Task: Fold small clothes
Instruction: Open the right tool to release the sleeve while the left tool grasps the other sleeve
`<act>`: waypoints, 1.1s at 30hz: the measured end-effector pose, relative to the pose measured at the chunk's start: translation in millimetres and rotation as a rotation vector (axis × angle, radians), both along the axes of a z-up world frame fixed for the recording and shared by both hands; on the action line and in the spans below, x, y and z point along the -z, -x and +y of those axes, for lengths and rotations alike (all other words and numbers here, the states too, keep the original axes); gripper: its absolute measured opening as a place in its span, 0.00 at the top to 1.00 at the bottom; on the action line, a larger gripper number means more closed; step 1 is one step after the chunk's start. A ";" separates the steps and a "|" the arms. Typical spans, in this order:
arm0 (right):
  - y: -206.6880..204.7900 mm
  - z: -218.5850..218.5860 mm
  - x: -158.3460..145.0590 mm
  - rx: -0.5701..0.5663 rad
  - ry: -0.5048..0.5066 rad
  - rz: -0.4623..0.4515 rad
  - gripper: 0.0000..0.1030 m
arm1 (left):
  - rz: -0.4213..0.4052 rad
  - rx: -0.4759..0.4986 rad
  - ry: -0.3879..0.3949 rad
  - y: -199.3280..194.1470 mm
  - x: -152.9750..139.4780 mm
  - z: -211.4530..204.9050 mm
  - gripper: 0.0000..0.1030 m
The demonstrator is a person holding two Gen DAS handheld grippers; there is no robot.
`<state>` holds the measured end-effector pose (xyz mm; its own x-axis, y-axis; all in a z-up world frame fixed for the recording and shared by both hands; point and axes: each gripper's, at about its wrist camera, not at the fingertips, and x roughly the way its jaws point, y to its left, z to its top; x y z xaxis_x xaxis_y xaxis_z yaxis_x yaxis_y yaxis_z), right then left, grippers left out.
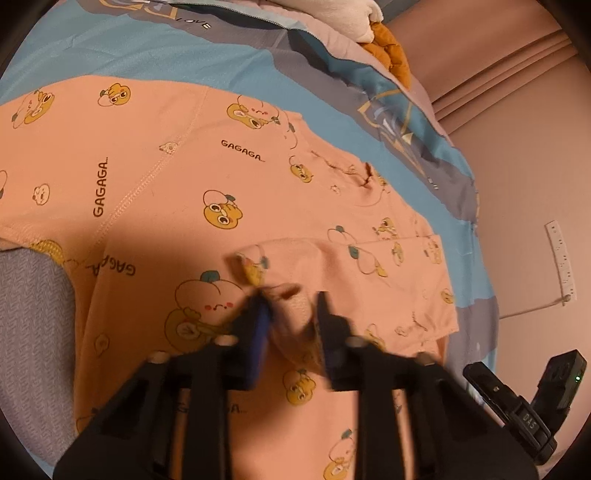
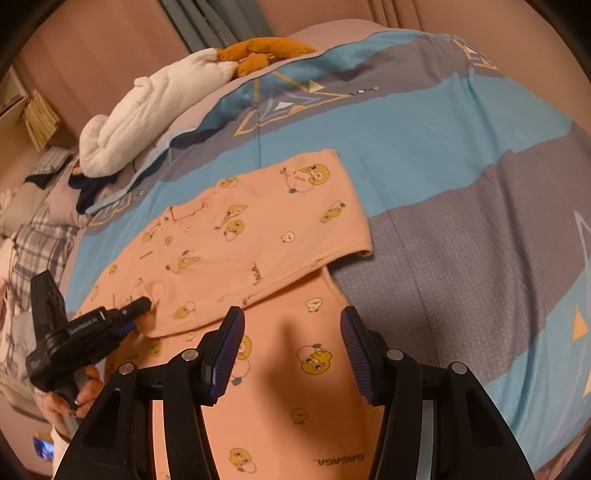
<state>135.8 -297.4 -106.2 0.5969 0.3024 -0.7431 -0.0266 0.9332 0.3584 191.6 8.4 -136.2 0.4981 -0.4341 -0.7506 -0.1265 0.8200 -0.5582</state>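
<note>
**Peach pyjama garment part-folded on the bed, one flap laid over**

Peach-orange knit, printed with yellow cartoon ducks, fills the near ground of both wrist views: the pyjama garment [image 2: 258, 258] is spread flat on the bed, directly under both tools. In the right wrist view the right hand-held gripper [image 2: 291, 325] is seen with its blue ribbed pads well apart and nothing between them, hovering over a single layer of the cloth. In the left wrist view the left hand-held gripper [image 1: 290, 299] is blurred; its fingers are parted only a little, and a lifted fold of the cloth edge appears to lie between them, so a light grasp on the garment is judged likely, though it cannot be confirmed.

One fold is judged to be done: a broad flap with a stitched hem [image 2: 325, 258] has been laid diagonally across the lower layer. Further folds are judged to remain, since the piece is still long and wide, and the edge at the left tool is not yet flattened.

Writing can be read. "GAGAGA..." [image 1: 242, 150] is printed repeatedly on the cloth. "LOVE" [image 1: 194, 23] is printed on the blue and grey striped duvet cover [image 2: 461, 140] beyond. A label on the left tool's body, seen from the right wrist view, is too small to be read with certainty.

Farther off, a white plush toy [image 2: 147, 110] with orange parts is seen at the bed's far edge.
</note>
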 end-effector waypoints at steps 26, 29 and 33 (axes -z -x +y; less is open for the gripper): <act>-36.7 -28.3 -0.2 0.005 -0.060 0.047 0.77 | -0.257 -0.106 -0.237 2.3 -120.2 33.0 0.91; -45.5 -15.5 5.5 -0.018 -0.048 0.069 0.77 | -0.240 -0.121 -0.243 2.1 -115.5 42.0 0.91; -58.6 0.6 15.4 -0.045 -0.030 0.103 0.77 | -0.207 -0.144 -0.247 3.7 -109.9 52.4 0.91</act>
